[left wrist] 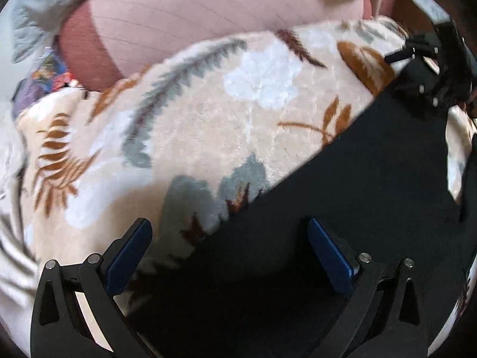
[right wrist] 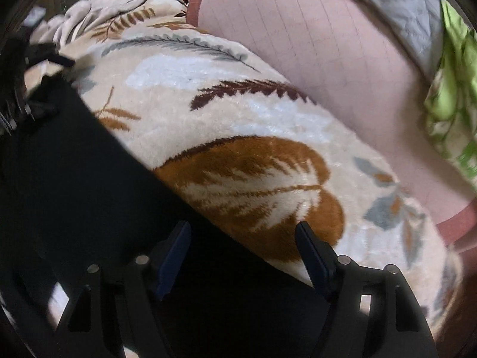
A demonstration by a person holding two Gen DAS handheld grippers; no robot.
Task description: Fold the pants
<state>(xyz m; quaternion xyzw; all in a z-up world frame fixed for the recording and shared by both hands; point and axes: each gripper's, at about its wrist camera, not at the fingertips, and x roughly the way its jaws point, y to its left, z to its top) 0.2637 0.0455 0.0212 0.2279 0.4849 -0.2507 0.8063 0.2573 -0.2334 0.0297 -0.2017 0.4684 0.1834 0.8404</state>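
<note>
Black and totally matte, the pants [left wrist: 342, 208] read as one flat dark slab with almost no visible creases or seams, so I can't tell waistband from leg ends. They're lying spread on a fluffy cream blanket [left wrist: 193, 125] with a leaf print in brown, grey and rust. In the left wrist view their straight edge runs diagonally from the lower middle up toward the upper right, so the long axis goes about that way. In the right wrist view the same edge [right wrist: 167, 179] slants from upper left down to lower right.

The left tongs [left wrist: 229, 253] are spread wide apart, nothing between the blue pads, hanging right over that edge, one pad over the blanket and the other over the black cloth. The right tongs [right wrist: 243, 256] are also apart and empty, straddling the edge the same way. From the left view the right tongs [left wrist: 429, 68] show at the far upper right, at the pants' far end, well apart from the left ones.

Past the blanket there's a pink quilted cover [right wrist: 328, 59], then some grey cloth [right wrist: 396, 6] and green patterned cloth [right wrist: 450, 95].
</note>
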